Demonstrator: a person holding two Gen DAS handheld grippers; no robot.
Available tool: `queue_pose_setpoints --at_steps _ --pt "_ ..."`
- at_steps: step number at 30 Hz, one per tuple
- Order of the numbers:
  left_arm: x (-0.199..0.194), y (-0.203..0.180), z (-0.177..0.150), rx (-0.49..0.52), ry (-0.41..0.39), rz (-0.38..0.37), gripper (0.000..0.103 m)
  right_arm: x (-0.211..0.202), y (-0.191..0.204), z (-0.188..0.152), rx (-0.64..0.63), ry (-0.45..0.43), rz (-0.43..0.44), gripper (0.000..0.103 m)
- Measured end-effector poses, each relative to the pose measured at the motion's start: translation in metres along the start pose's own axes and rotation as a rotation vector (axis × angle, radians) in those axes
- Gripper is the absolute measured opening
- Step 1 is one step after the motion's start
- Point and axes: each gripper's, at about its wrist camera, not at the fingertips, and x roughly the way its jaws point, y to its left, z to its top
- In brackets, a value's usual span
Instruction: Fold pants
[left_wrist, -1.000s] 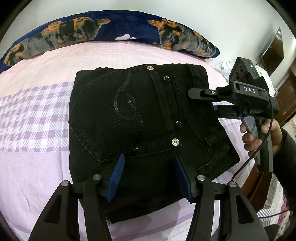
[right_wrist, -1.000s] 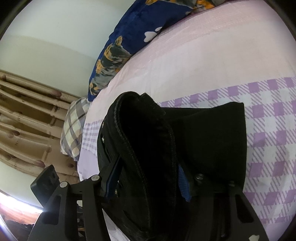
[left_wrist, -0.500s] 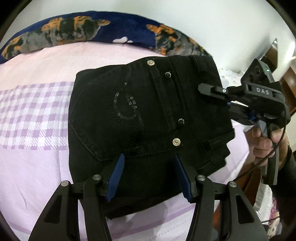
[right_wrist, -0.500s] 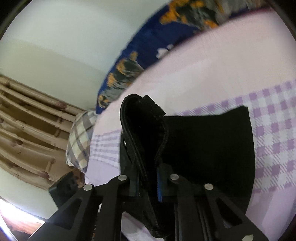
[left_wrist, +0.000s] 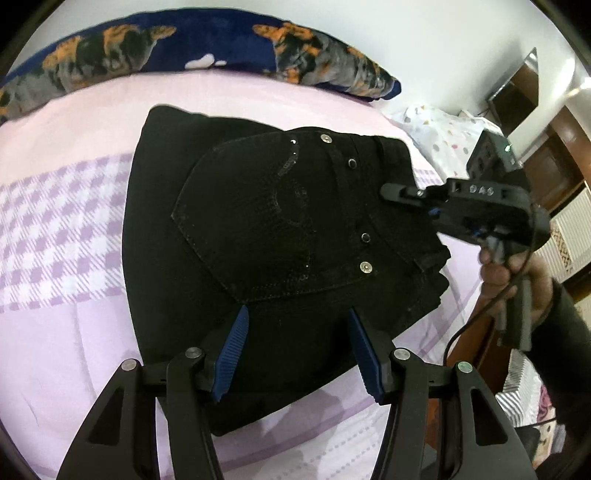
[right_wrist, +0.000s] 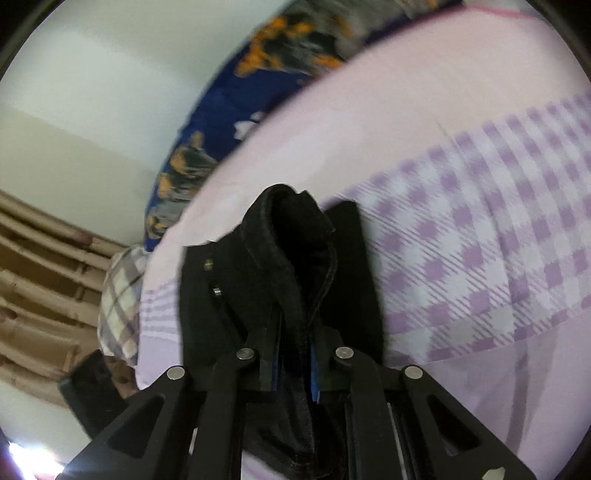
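Pink bedding with a lilac check band covers the bed; a navy pillow with an orange-and-grey print lies along its far edge, below a white wall.

Black pants, folded into a compact stack, lie on the bedding at mid-bed. The back pocket with rivets faces up, and the upper layer sits skewed over the layer beneath.

Left gripper: jaws apart, blue pads either side of the near edge of the pants, neither pad pressing the cloth.

Right gripper: jaws have just been closing, then eased slightly; the pads clamp the thick waistband fold, which rises between them. In the left view, this gripper meets the right edge of the stack, with a hand on its handle.
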Motion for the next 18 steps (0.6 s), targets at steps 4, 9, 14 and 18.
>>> queue_pose_setpoints --at_steps 4,9,14,18 --pt "0.001 -0.002 -0.002 0.017 0.013 0.01 0.056 -0.009 0.0 -0.004 0.014 -0.008 -0.016 0.032" --pt "-0.001 -0.004 -0.002 0.024 0.007 0.015 0.057 -0.045 0.004 -0.021 0.03 -0.039 0.025 0.034" --pt "-0.004 0.0 -0.003 0.006 -0.004 -0.006 0.057 -0.059 0.004 -0.043 0.023 0.001 0.086 0.032" --pt "-0.005 0.0 -0.004 0.005 -0.005 0.002 0.057 -0.053 0.01 -0.047 0.029 0.014 0.165 0.014"
